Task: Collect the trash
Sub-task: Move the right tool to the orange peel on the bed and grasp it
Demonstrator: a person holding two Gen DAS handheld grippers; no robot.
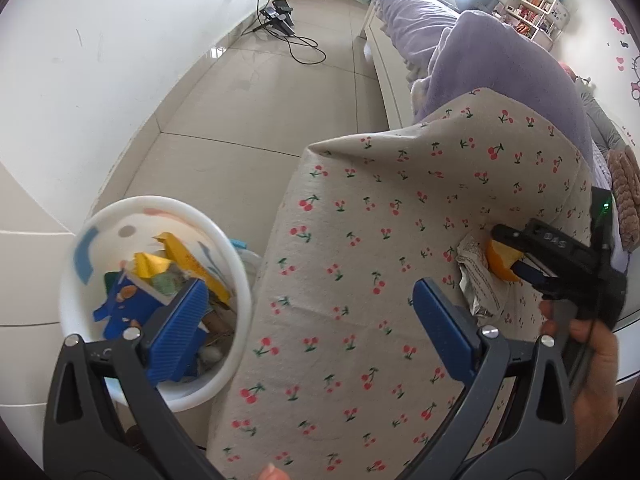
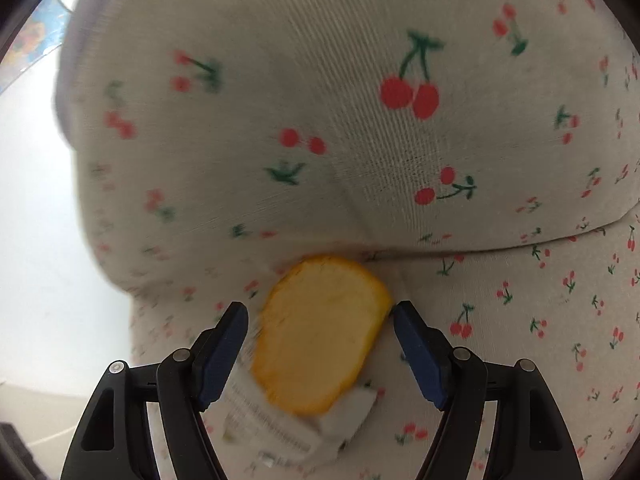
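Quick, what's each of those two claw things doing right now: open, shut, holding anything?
Left gripper: open, empty.
Right gripper: open, astride the orange peel, not gripping it.

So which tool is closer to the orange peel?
Right. The right tool straddles the orange peel, open. The left tool hangs apart, between bin and peel.

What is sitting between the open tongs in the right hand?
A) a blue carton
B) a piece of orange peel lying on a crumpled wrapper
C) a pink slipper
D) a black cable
B: the right wrist view shows the right tongs spread to either side of the orange peel, which lies on a crumpled wrapper on the cherry-print cover, with the pads not yet pressing on it.
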